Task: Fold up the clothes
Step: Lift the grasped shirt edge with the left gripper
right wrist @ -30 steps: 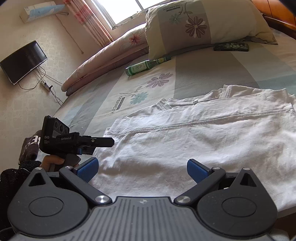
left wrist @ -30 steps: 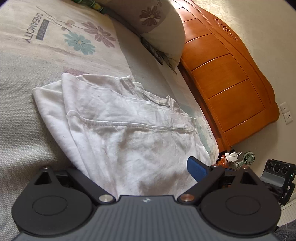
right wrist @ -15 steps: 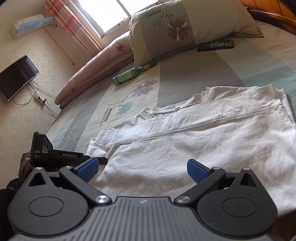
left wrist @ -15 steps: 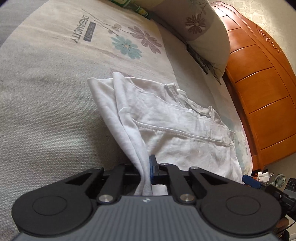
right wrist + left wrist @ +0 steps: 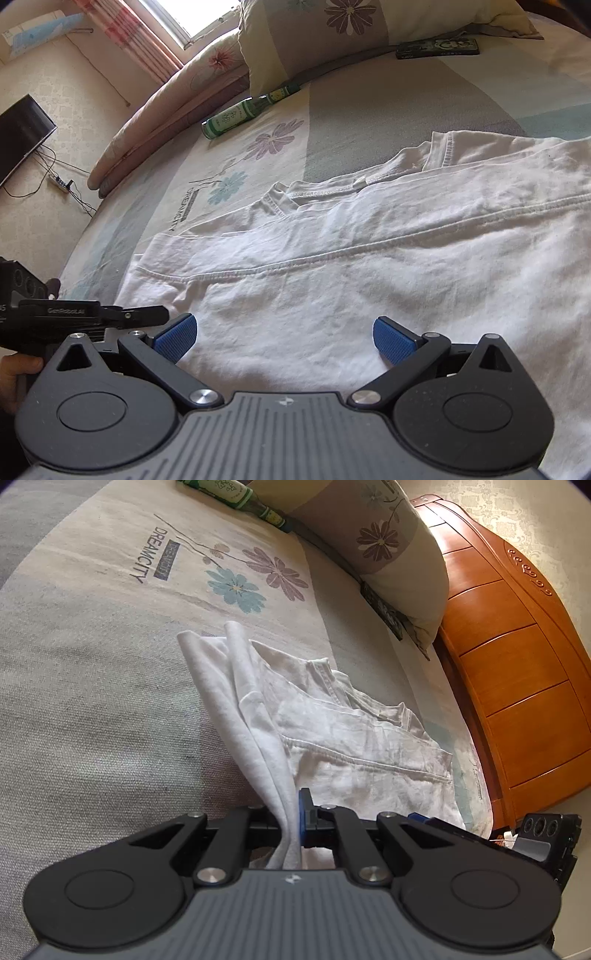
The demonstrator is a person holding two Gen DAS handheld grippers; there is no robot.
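White shirt edge in tilted L gripper

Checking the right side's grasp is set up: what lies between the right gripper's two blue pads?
In the right wrist view, the white garment fills the gap between the open right gripper's fingers; they do not pinch it.

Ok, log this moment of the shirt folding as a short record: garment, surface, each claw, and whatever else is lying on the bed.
garment: white T-shirt, partly folded, lying flat except one lifted edge
surface: bed sheet with flower print
left claw: shut on the T-shirt's edge, cloth pulled up between the pads
right claw: open, over the shirt's near part, nothing gripped
other items: green bottle lying by the pillow; dark flat object, too small to identify
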